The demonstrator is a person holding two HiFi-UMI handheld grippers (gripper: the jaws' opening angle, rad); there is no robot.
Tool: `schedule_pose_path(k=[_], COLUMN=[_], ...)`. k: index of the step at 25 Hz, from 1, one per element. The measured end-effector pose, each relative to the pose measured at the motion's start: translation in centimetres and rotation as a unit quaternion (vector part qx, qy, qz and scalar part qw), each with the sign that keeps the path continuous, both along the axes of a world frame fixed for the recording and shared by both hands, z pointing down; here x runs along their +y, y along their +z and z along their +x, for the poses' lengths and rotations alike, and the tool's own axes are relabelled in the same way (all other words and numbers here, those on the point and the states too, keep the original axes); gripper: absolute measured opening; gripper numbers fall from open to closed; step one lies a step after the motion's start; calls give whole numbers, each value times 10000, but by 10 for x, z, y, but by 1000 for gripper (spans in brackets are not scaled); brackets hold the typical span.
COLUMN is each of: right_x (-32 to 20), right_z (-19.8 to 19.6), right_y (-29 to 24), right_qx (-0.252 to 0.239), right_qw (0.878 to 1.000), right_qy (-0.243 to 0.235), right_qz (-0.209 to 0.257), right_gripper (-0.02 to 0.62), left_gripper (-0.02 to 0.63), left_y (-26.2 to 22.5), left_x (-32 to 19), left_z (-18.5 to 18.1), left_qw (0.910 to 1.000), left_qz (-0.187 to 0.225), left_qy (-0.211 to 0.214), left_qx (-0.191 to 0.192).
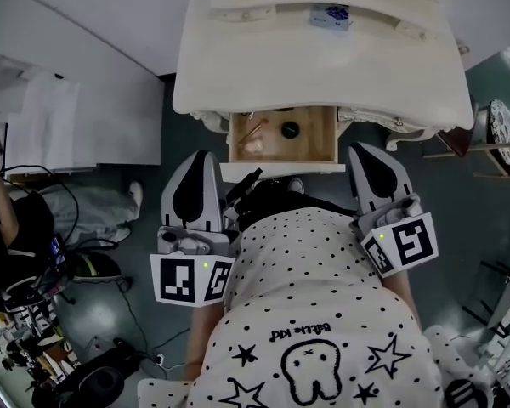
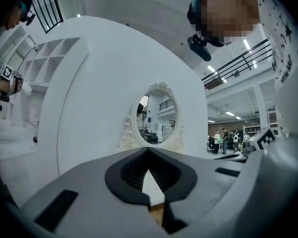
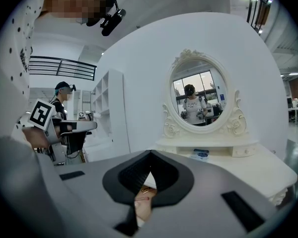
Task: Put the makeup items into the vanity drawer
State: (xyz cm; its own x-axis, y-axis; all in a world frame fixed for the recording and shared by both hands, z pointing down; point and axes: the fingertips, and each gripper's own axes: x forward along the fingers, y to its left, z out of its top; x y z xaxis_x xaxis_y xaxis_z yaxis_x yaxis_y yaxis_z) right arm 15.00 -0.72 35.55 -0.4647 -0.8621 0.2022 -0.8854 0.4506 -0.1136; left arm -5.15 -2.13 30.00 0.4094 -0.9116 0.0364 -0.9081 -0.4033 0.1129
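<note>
While both grippers idle at my sides, I log:
Worktop [image 1: 323,75]: white vanity, straight ahead of me.
Drawer [image 1: 316,147]: open, between the grippers; pink item [image 1: 253,144], tube [image 1: 255,129] and dark round compact [image 1: 290,129] inside.
Left gripper [image 1: 201,161]: jaws together, nothing held.
Right gripper [image 1: 363,153]: jaws together, nothing held; nearer the packet, I judge.
Blue packet [image 1: 331,15]: on the back shelf, beyond the drawer; print unreadable.

Head view looks steeply down on the vanity [image 1: 323,66]; both tool views face its mirror [image 3: 198,95].
</note>
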Motion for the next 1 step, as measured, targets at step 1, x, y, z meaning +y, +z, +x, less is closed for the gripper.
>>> schedule_pose_path(k=[1], right_x=[-2], right_z=[0], right_y=[-1], right_qx=[6], right_qw=[10000], right_qy=[-16], right_qz=[28], right_gripper=[8], left_gripper=[-3], left_y=[-1], left_x=[-1], left_z=[0], left_qw=[10000], left_qz=[28], left_qy=[-10], left_qx=[11])
